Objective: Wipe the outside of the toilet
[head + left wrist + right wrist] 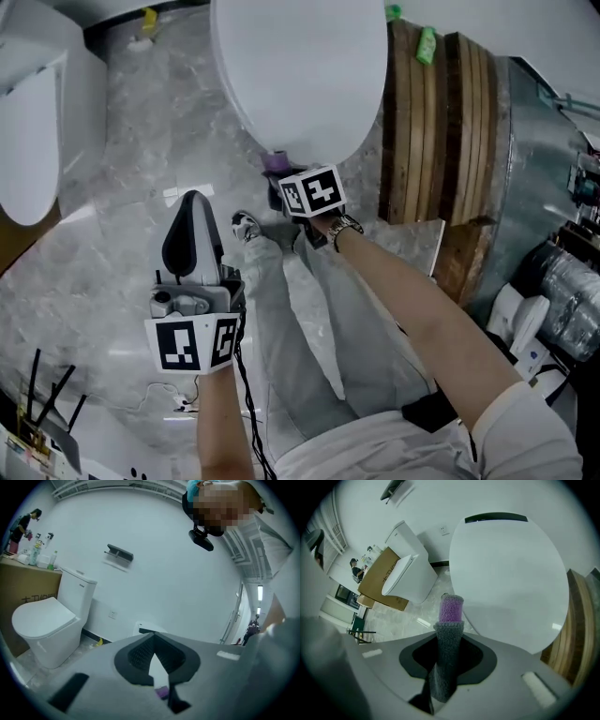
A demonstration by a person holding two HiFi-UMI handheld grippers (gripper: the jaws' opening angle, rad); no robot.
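Right gripper [449, 632] is clenched on a grey cloth [449, 658] with a purple tip. That's seen plainly in the right gripper view, where the tip is poked up just beside the lower left rim of the toilet [506, 569] lid. Left gripper [192, 208] is pinched together on nothing and held at lower left of the head view, apart from the toilet.

Only a slice of a second toilet [44, 625] is caught at upper left of the head view. Its whole bowl and tank are laid out in the left gripper view, next to a cardboard box [18, 606]. The box print is cut off and the tank label is too tiny to be read.

Stacked wooden boards [441, 131] are packed just beside the toilet's right edge, while open marble floor [141, 169] is left on its left.
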